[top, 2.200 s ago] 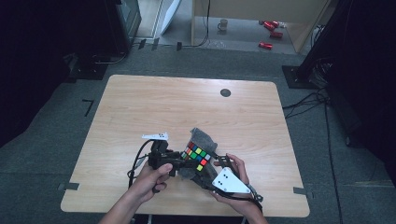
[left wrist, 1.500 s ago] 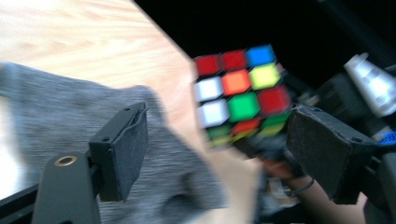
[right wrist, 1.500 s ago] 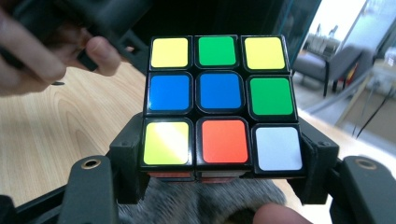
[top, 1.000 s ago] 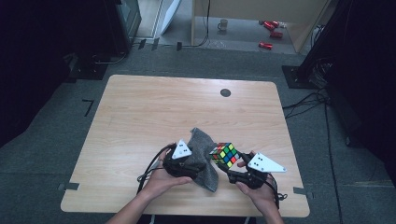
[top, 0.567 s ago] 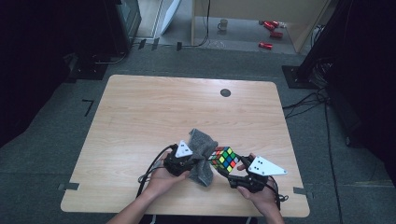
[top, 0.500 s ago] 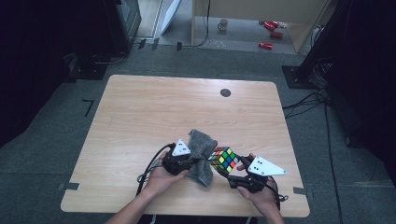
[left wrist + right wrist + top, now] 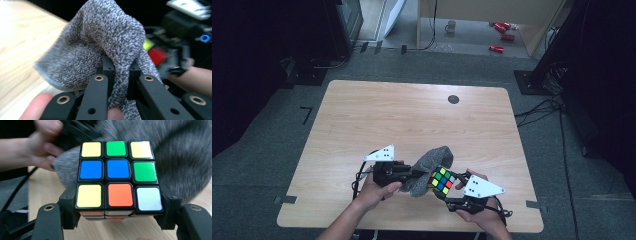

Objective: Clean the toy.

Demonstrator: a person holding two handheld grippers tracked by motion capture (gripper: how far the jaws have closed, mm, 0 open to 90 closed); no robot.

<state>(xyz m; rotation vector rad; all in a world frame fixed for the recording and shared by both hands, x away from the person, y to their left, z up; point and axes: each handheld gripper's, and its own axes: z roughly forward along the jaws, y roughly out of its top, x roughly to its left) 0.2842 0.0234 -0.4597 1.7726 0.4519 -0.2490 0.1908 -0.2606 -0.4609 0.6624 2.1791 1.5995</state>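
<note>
The left gripper (image 7: 119, 71) pinches the grey knitted cloth (image 7: 100, 47), its jaws having just closed. Beside the cloth, above the light wooden table (image 7: 387, 120), the right gripper (image 7: 120, 220) clamps the multicoloured puzzle cube (image 7: 117, 173).

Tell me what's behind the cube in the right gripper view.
Behind the cube hangs the grey cloth. The cube covers the cloth's middle; its far faces are hidden.

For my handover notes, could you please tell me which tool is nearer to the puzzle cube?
Right. The right tool clamps the puzzle cube between its jaws. The left tool is shut on the grey cloth, which lies between it and the cube.
</note>
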